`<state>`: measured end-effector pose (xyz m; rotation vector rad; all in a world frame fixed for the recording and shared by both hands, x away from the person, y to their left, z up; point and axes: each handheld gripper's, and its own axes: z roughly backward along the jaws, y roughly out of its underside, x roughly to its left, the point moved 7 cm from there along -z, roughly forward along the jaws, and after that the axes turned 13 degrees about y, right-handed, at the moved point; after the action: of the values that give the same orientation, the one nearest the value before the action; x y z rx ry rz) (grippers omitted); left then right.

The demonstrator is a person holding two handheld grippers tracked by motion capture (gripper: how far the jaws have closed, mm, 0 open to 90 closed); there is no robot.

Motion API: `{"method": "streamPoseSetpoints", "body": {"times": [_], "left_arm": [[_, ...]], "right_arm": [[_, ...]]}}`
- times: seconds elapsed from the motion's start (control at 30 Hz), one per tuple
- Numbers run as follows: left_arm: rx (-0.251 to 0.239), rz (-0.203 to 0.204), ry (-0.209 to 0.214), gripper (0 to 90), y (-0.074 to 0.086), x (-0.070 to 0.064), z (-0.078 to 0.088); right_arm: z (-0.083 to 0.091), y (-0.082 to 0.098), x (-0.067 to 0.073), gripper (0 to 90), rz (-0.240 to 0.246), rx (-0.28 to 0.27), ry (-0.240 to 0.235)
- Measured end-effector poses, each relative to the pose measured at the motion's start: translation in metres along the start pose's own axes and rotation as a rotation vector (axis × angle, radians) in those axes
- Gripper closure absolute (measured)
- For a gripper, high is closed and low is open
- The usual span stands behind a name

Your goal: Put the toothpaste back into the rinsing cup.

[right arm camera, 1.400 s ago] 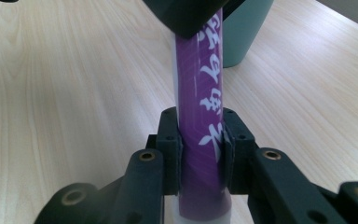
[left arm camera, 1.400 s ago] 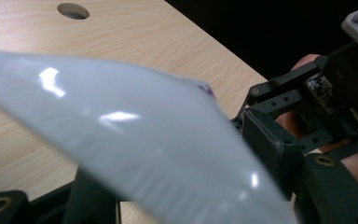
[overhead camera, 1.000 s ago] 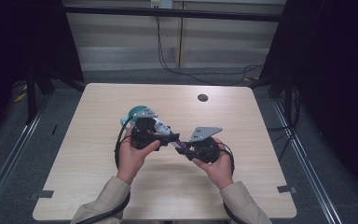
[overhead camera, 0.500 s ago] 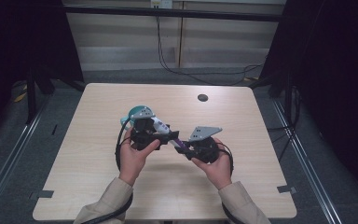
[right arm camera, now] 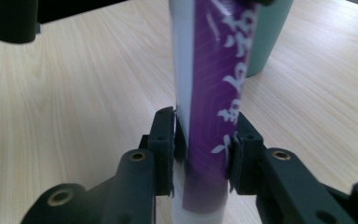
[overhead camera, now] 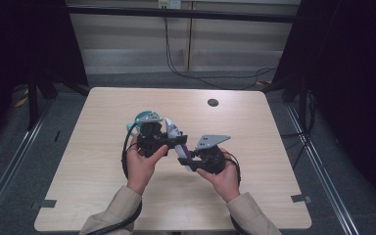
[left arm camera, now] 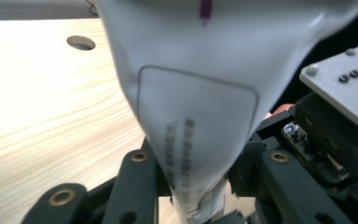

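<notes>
A white and purple tube [overhead camera: 178, 143] is held above the table between both grippers. My left gripper [overhead camera: 175, 139] is shut on the tube's flat white end [left arm camera: 191, 116]; in the left gripper view the jaws pinch that end low in the frame. My right gripper [overhead camera: 186, 159] is shut on the purple printed part of the tube [right arm camera: 214, 93], one jaw on each side. In the right gripper view the tube rises between the jaws of the right gripper [right arm camera: 203, 144]. The left gripper [left arm camera: 196, 175] holds its end close to the right gripper's grey plate [left arm camera: 345, 88].
A teal cup [overhead camera: 139, 119] stands on the wooden table [overhead camera: 254, 196] just behind the left gripper; the cup [right arm camera: 270, 37] also sits behind the tube. A round hole [overhead camera: 213, 102] lies near the table's far edge. Dark curtains flank both sides.
</notes>
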<state>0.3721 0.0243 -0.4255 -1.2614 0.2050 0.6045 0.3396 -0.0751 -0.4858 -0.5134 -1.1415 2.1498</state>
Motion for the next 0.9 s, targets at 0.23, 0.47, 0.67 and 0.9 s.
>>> {"method": "streamPoseSetpoints", "body": {"times": [0.23,0.47,0.67,0.9], "left_arm": [[0.005,-0.025,-0.007,74.2,-0.004,-0.003,0.002],[0.026,-0.073,-0.036,75.8,-0.007,-0.003,0.004],[0.026,-0.088,-0.053,75.9,-0.011,0.000,0.017],[0.037,-0.098,-0.088,75.9,-0.010,0.007,0.029]], "right_arm": [[-0.001,-0.003,0.007,61.1,-0.007,-0.013,-0.016],[-0.003,-0.002,0.008,46.0,-0.044,-0.019,-0.046],[0.002,0.010,-0.002,29.6,-0.020,-0.021,-0.010],[0.009,0.037,-0.020,17.3,-0.028,0.028,0.037]]}}
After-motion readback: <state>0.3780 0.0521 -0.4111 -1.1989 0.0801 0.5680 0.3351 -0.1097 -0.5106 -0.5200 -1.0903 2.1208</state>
